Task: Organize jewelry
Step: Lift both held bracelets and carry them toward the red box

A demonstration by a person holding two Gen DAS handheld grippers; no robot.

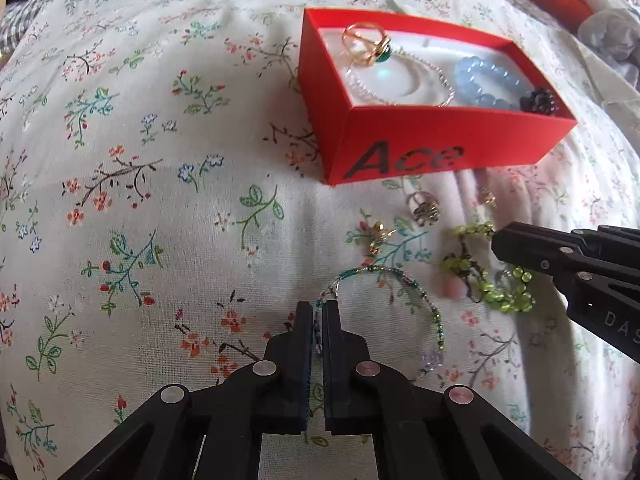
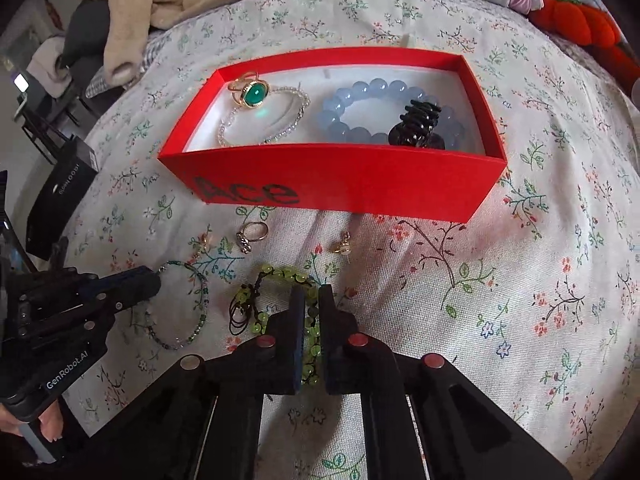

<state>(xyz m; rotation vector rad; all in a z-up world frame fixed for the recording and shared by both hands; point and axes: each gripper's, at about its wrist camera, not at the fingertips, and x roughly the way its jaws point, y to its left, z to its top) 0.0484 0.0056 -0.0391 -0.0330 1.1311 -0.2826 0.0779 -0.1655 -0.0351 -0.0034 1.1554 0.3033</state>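
The red box [image 2: 340, 184] marked "Ace" sits open on the floral bedspread [image 1: 160, 200], already holding a gold ring with a green stone [image 2: 250, 92], a clear bead bracelet [image 2: 264, 120], a pale blue bead bracelet [image 2: 360, 108] and a black hair claw [image 2: 418, 126]. In front of the box lie a small ring [image 2: 252, 234] and a gold earring [image 2: 344, 246]. Nearer still, the left gripper [image 1: 319, 308] has clamped onto the thin green seed-bead bracelet [image 1: 400, 280], its strand pinched between the pads. Beside it, the right gripper [image 2: 310, 300] is clenched on the chunky lime-green bead bracelet [image 2: 280, 276], beads caught between its fingers.
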